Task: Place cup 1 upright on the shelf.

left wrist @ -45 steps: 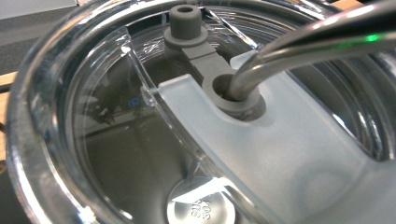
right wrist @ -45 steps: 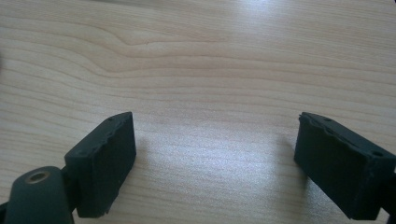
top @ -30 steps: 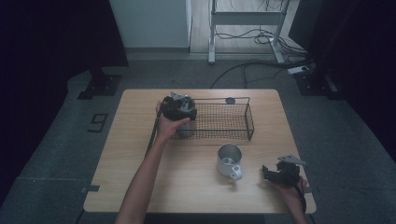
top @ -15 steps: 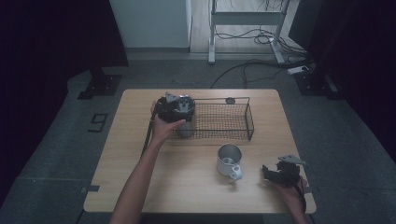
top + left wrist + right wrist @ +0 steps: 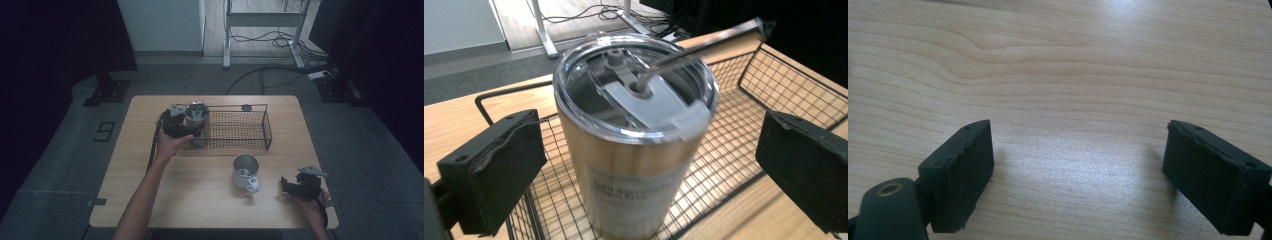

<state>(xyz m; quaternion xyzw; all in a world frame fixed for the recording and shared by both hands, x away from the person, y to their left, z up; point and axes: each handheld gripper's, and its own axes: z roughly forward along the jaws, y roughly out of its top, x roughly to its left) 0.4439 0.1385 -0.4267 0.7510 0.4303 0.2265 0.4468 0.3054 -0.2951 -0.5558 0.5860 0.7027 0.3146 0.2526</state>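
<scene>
high view: the left gripper sits at a lidded tumbler in the wire basket's left end. left gripper view: jaws open, flanking it untouched; a nudge may tip it. right gripper view: jaws open over bare desk.

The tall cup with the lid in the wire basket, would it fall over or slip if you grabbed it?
The tall cup is narrower at its base, so it could tip if nudged near the top. Its smooth sides might slip between the pads. The clear lid probably keeps any contents in, and the basket wire floor may make it wobble.
</scene>
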